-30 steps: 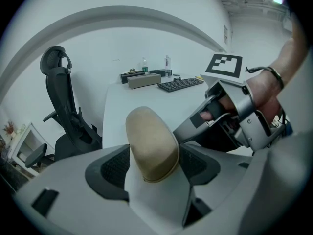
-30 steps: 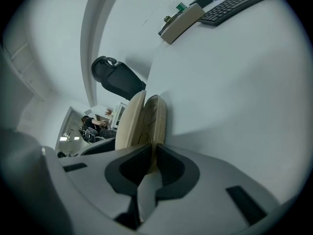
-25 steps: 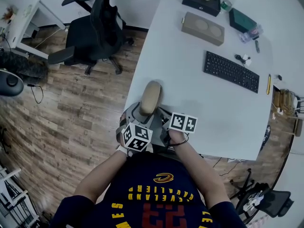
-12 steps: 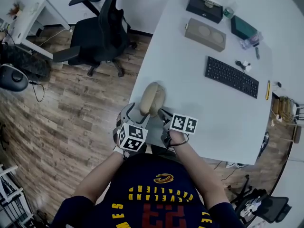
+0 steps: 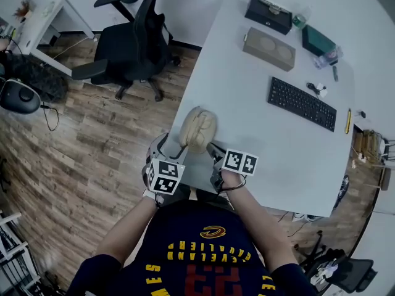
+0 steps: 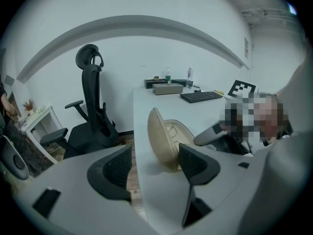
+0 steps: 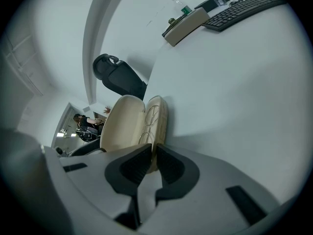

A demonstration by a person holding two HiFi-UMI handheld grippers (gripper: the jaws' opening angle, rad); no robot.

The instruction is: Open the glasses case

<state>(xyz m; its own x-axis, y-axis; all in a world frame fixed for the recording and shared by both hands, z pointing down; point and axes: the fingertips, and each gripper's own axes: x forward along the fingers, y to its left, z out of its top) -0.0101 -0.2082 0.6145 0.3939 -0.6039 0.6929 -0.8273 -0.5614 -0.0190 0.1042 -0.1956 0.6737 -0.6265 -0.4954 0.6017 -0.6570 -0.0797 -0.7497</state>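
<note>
The beige glasses case lies open at the near left corner of the white table. Its lid stands up on the left, and thin wire glasses rest in the lower shell. My right gripper is at the case's near end, its jaws nearly together on the lower shell's rim. My left gripper is just left of the case at the table edge. Its jaws are wide open, with the lid a little beyond them and nothing gripped.
A black keyboard, a tan box, a black box and a green box are at the table's far end. A black office chair stands on the wooden floor to the left.
The case has gone from narrow and closed to spread open, the lid swung left. My left gripper has drawn back leftward from it; the right gripper stays at the near end.
</note>
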